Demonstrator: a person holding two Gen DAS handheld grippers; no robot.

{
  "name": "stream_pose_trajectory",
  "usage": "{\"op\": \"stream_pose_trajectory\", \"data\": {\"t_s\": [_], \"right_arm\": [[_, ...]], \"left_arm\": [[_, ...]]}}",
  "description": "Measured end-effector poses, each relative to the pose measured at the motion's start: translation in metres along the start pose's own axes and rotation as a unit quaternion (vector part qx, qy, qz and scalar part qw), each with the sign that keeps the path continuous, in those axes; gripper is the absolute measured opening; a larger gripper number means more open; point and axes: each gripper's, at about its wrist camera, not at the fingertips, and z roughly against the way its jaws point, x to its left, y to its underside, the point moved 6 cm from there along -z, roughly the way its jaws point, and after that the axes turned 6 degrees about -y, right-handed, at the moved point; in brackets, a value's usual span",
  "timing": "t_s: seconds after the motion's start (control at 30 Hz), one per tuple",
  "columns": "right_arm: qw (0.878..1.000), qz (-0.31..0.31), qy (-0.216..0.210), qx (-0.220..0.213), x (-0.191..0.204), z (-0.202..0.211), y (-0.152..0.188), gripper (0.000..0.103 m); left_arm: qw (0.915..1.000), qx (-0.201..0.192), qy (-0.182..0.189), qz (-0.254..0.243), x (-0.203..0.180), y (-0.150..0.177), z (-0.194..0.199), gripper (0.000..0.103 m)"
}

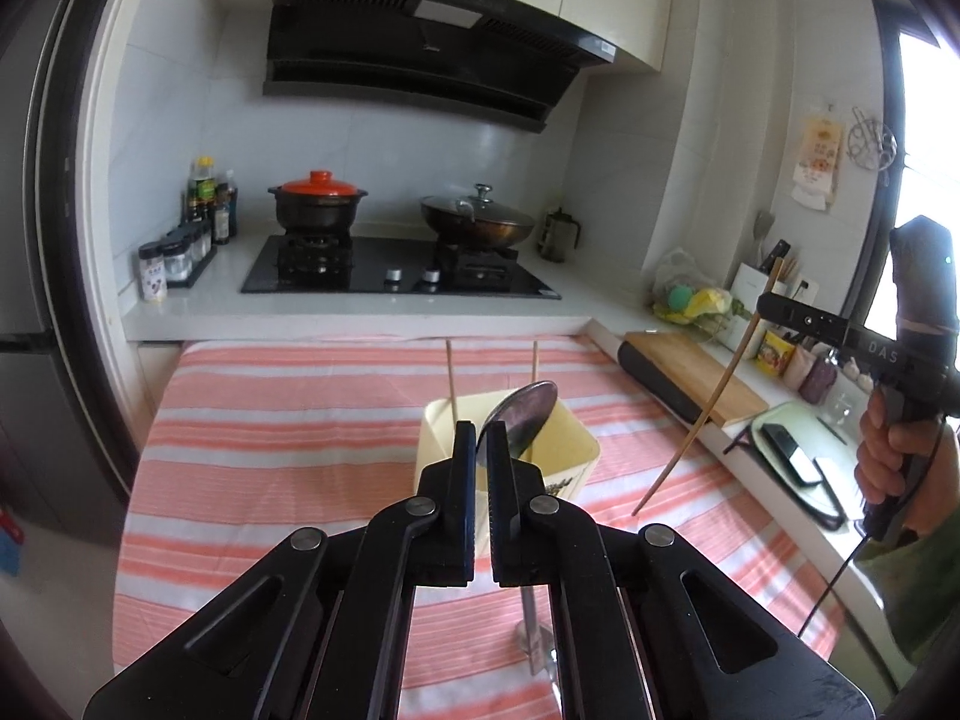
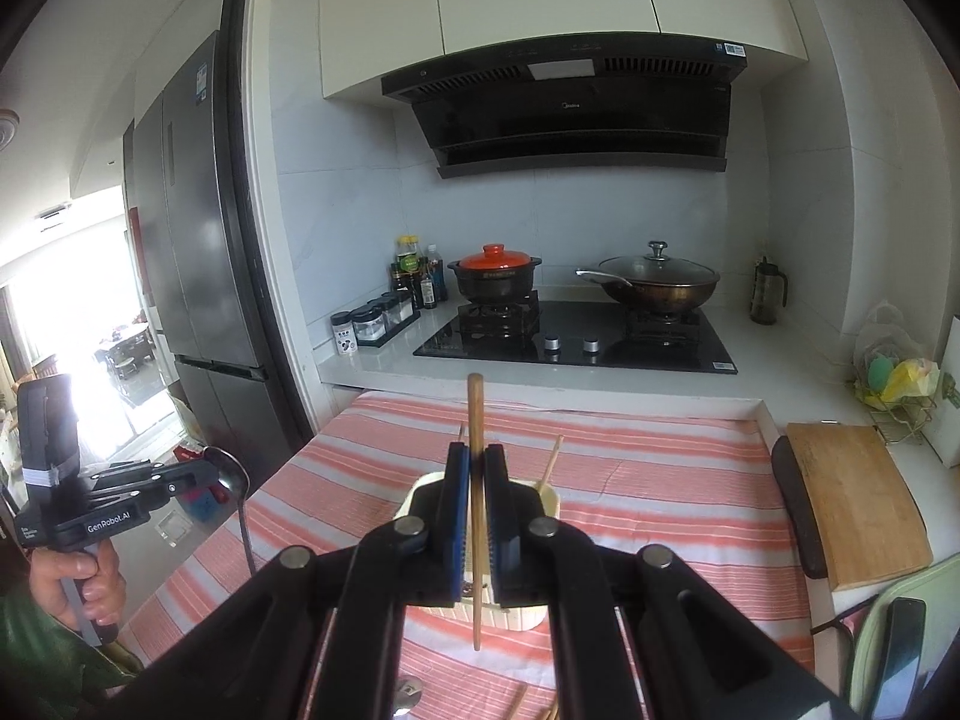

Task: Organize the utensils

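You hold two grippers. Your left gripper has its jaws clenched on one metal spoon, bowl up, raised above the desk; the handle hangs down behind the jaws. Your right gripper grasps one wooden chopstick, held near upright over the holder.

One cream utensil holder stands on the striped cloth. It contains two thin sticks, upright.

More wooden pieces lie on the cloth at the right wrist view's lower edge, cut off; their count cannot be made out. The holder's inside is largely hidden behind both sets of jaws.
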Motion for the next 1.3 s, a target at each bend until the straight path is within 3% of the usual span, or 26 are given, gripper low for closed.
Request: {"op": "stream_pose_trajectory", "data": {"t_s": [0.17,0.43,0.63,0.77,1.0,1.17,1.23,1.27,1.3], "right_arm": [[1.0,-0.001,-0.008,0.002,0.002,-0.015,-0.014,0.005],[1.0,0.0,-0.011,-0.013,-0.002,-0.045,-0.051,0.005],[1.0,0.01,0.004,-0.014,-0.018,-0.086,-0.058,0.005],[1.0,-0.007,-0.009,0.029,-0.034,-0.126,-0.034,0.005],[0.989,-0.051,-0.018,0.138,-0.066,-0.195,0.035,0.005],[0.985,-0.072,-0.01,0.156,-0.08,-0.221,0.05,0.007],[0.983,-0.082,-0.003,0.166,-0.085,-0.228,0.05,0.009],[0.981,-0.086,0.0,0.172,-0.087,-0.23,0.05,0.014],[0.98,-0.092,0.004,0.177,-0.089,-0.229,0.05,0.031]], "left_arm": [[1.0,0.0,-0.004,-0.005,0.0,-0.022,-0.006,0.001],[0.9995,-0.031,-0.003,-0.006,-0.007,-0.084,-0.029,0.001],[0.9982,-0.059,-0.012,0.004,-0.015,-0.112,-0.076,0.001],[0.9989,-0.038,-0.006,0.027,-0.016,-0.1,-0.126,0.001],[0.9982,0.054,-0.019,0.018,-0.017,-0.033,-0.214,0.001],[0.9938,0.105,-0.03,0.019,-0.018,-0.005,-0.249,0.003],[0.9918,0.118,-0.036,0.033,-0.017,-0.004,-0.252,0.011],[0.9907,0.124,-0.034,0.043,-0.016,-0.006,-0.25,0.019],[0.9904,0.125,-0.028,0.053,-0.015,-0.008,-0.245,0.032]]}}
